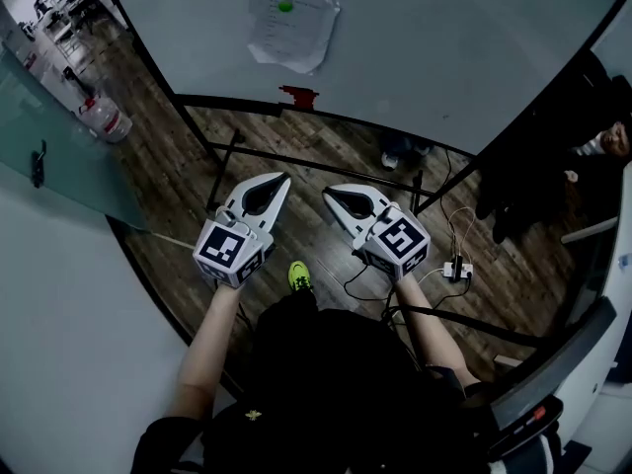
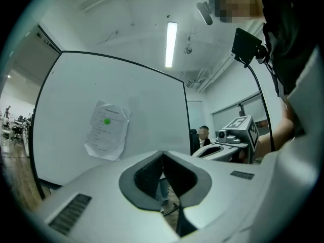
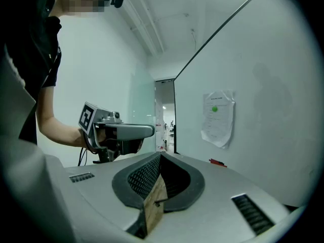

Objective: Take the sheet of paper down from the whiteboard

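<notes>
Wood-plank flooring point(image 1: 296, 161) runs under a large whiteboard point(image 1: 444, 57) on a dark wheeled stand, and the sheet of paper point(image 1: 293, 18) hangs on the board's face, creased, its lower corner curling away, with a green dot point(image 1: 285, 6) near its top. From the head view the left gripper point(image 1: 284, 178) and the right gripper point(image 1: 327, 192) are held side by side in front of the person, both pointing toward the board and well short of it. Neither touches the paper. The left gripper view looks along jaws whose ribbed pads meet at the tip with nothing between them; the right gripper view shows the same, pads pressed together and empty, with only floor visible through the gap behind them. A small red object point(image 1: 299, 96) lies on the board's lower ledge, below the paper; the head view and the right gripper view show it, while in the left gripper view that gripper's own body covers that stretch of ledge. Only the left gripper view takes in the ceiling light strip point(image 2: 171, 44) and a seated person point(image 2: 203, 133) past the board's right edge. Only the right gripper view shows the doorway point(image 3: 164, 116) beyond the board's left edge. The head view alone shows a frosted glass partition point(image 1: 59, 156), a clear plastic jug point(image 1: 104, 118) on the floor and a power strip point(image 1: 457, 269).
</notes>
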`<action>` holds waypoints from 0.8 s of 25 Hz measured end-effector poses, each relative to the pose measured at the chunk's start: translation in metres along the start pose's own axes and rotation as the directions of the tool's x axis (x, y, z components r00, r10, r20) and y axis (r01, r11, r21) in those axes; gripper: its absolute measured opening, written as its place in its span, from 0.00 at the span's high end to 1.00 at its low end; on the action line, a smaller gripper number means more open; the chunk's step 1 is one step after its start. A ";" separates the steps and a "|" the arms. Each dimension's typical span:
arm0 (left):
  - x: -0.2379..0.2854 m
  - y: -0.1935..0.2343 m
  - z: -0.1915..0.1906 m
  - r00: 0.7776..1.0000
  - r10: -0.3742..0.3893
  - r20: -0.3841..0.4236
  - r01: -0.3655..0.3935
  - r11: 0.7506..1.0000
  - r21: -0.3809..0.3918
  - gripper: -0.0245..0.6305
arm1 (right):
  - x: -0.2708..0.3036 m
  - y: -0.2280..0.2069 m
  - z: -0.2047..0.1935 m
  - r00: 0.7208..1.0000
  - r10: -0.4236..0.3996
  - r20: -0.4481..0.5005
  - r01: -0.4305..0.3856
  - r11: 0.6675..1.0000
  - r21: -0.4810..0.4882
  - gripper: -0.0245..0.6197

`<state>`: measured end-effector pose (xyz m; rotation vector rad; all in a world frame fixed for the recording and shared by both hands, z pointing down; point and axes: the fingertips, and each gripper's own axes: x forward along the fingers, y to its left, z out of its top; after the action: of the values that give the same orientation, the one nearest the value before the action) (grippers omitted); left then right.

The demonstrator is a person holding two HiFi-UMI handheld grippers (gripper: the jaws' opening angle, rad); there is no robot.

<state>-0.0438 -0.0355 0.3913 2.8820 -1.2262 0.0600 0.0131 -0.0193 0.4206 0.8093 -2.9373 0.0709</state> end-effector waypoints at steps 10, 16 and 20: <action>0.024 0.053 0.003 1.000 -0.020 0.006 0.020 1.000 -0.017 0.92 | 0.043 -0.037 0.008 1.000 -0.028 -0.012 0.028 1.000 0.002 0.95; 0.043 0.077 0.003 0.999 -0.053 0.010 0.054 0.998 -0.013 0.92 | 0.070 -0.058 0.012 0.999 -0.045 -0.008 0.045 0.999 -0.001 0.95; 0.057 0.096 0.008 0.998 -0.063 0.003 0.063 0.998 -0.011 0.92 | 0.087 -0.075 0.020 0.998 -0.061 0.004 0.061 0.998 -0.012 0.95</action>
<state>-0.0734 -0.1431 0.3845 2.9100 -1.1310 0.0483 -0.0244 -0.1290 0.4113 0.8974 -2.9107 0.0474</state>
